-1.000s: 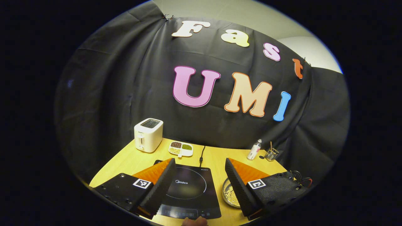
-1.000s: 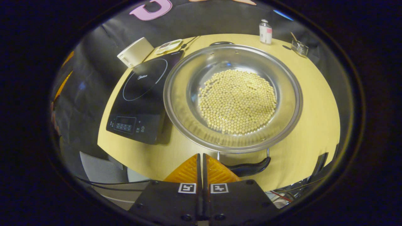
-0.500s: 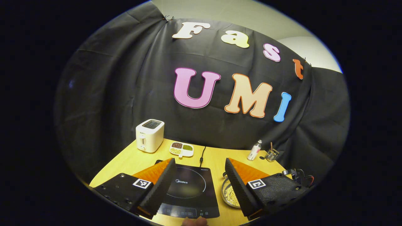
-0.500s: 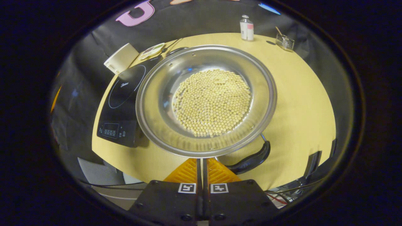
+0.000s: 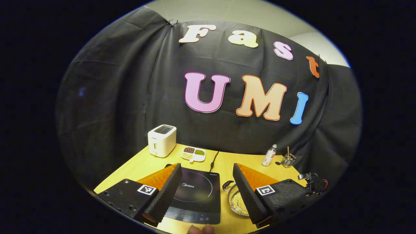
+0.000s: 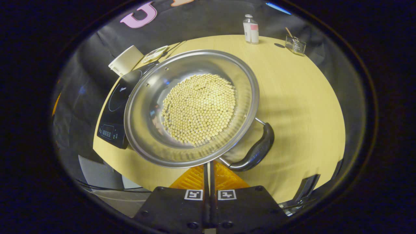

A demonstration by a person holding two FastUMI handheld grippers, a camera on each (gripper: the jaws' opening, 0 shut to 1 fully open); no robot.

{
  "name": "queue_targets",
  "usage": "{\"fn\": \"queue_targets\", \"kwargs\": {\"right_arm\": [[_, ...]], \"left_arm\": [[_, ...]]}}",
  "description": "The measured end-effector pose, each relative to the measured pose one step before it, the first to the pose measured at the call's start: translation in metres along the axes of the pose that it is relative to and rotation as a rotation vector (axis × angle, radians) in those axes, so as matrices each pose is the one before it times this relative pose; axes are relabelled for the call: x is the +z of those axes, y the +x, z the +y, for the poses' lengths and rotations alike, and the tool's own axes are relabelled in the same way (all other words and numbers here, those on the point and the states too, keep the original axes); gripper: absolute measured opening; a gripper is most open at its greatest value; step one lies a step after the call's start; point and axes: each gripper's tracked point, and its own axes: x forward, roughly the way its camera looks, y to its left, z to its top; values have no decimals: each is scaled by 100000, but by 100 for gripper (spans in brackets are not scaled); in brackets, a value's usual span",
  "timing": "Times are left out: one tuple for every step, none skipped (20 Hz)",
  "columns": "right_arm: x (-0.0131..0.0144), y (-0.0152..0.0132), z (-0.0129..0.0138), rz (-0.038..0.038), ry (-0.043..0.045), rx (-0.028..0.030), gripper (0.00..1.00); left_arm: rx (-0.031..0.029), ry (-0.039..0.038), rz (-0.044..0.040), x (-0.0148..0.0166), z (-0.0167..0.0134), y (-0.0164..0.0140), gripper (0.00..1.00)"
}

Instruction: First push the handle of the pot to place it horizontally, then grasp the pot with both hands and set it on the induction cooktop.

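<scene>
Steel pot (image 6: 191,107) of beans could overshoot: right gripper (image 6: 209,170) closed, empty at handle (image 6: 256,151); left gripper (image 5: 204,185) wide open, empty.

"Midea" on induction cooktop (image 5: 195,191)

1. One steel pot (image 6: 152,139), too many beans (image 6: 199,109) inside to count.
2. One induction cooktop (image 5: 198,191).
3. One toaster (image 5: 162,140).
4. One three-compartment dish (image 5: 194,154).
5. One bottle (image 6: 251,29).
6. One glass cup (image 6: 295,45).
7. Two grippers: left gripper (image 5: 205,191), right gripper (image 6: 209,174).
</scene>
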Motion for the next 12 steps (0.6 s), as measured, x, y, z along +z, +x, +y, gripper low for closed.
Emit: {"fn": "queue_targets", "kwargs": {"right_arm": [[320, -27, -622, 81, -967, 979, 3], [382, 13, -616, -70, -1212, 1092, 3], [244, -100, -589, -229, -1414, 1067, 3], [578, -42, -602, -555, -1725, 976, 3], [461, 87, -645, -461, -1561, 839, 3], [664, 126, -663, -760, -1630, 816, 3], [394, 62, -670, -577, -1243, 710, 3], [609, 105, -597, -583, -655, 1044, 0], [385, -103, -529, -678, -71, 813, 3], [643, 41, -539, -867, 401, 812, 3], [657, -76, -593, -1166, 309, 731, 3], [693, -94, -583, -1500, 187, 788, 3]], "left_arm": [[1507, 510, -48, 107, -536, -343, 96], [1302, -8, -74, 51, -598, -226, 96], [1237, -271, 250, -46, -718, -391, 96], [1509, -140, 727, -241, -528, -291, 92], [1467, -65, 598, -140, -533, -397, 92], [1437, 86, 64, -93, -587, -432, 96], [1283, 453, -226, 71, -596, -347, 96], [1228, 632, 13, -101, -517, -454, 96], [963, 710, 166, -75, -693, -414, 96], [423, -237, 424, -132, -554, -388, 92], [481, -987, 1046, -206, -620, -330, 96], [566, -937, 547, -344, -532, -304, 96]]}}
